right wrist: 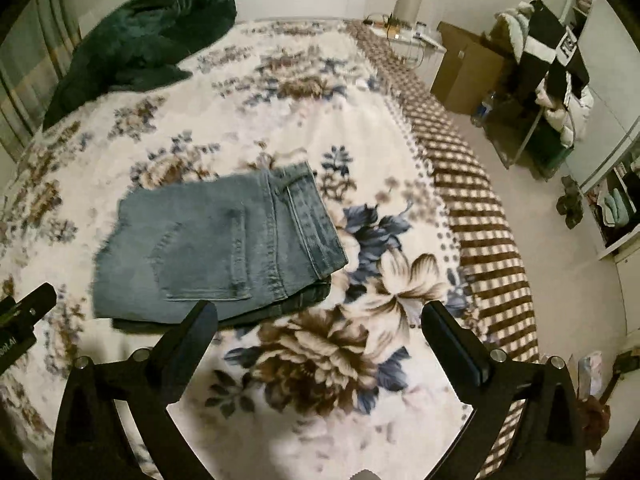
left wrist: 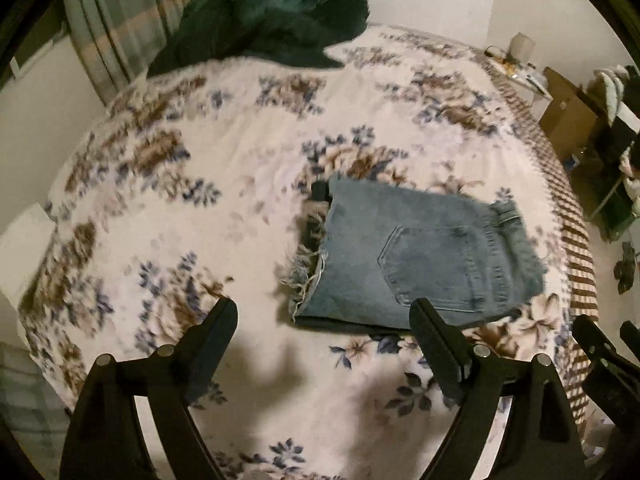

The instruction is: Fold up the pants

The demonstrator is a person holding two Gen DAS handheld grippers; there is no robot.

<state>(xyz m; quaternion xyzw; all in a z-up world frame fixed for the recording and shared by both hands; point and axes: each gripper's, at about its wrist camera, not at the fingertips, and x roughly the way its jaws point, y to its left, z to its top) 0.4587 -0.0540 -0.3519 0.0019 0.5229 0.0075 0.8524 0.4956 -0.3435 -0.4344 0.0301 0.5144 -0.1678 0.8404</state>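
Light blue jeans lie folded into a compact stack on the floral bedspread, back pocket up, frayed hems at the left side. My left gripper is open and empty, above the bed just in front of the jeans. In the right wrist view the jeans lie left of centre, waistband to the right. My right gripper is open and empty, hovering near the stack's front right corner. The right gripper also shows at the left wrist view's right edge.
A dark green blanket is heaped at the bed's far left. The bed's right edge has a brown checked border. Beyond it are floor, a cardboard box, a glass table with clothes and shelves.
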